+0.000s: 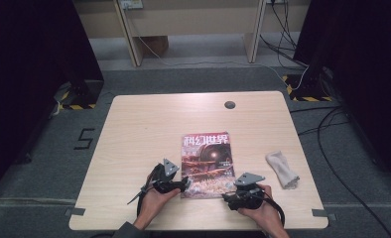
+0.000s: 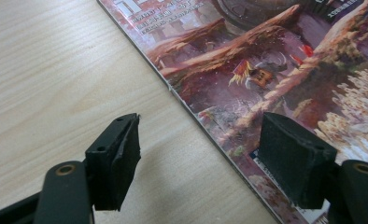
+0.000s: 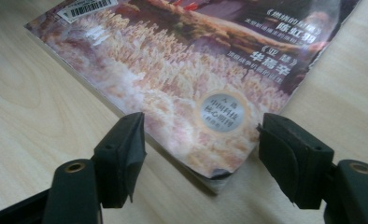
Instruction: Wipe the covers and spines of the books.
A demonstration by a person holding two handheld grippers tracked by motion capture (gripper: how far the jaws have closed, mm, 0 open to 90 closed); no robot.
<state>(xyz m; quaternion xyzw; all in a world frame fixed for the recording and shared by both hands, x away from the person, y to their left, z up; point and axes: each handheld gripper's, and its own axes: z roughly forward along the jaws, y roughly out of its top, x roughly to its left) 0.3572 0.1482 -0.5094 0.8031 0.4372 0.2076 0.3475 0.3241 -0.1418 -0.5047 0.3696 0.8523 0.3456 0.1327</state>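
Black foam pads of the left gripper stand wide apart, straddling the magazine's spine edge without pressing it. The right gripper — equally wide, holding nothing — frames the magazine's near corner, which curls up slightly. The magazine lies flat at the table's near middle — a crumpled cloth well to its right.

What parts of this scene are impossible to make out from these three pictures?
- Magazine, high view: the small cover print is too tiny to read.
- Magazine's far part: cut off by the top edge in both gripper views.
- White cloth, high view: too small to tell what it is exactly.
- Left tongs and right tongs: jaws stand open around the magazine's edge and corner; whether they touch it is unclear.
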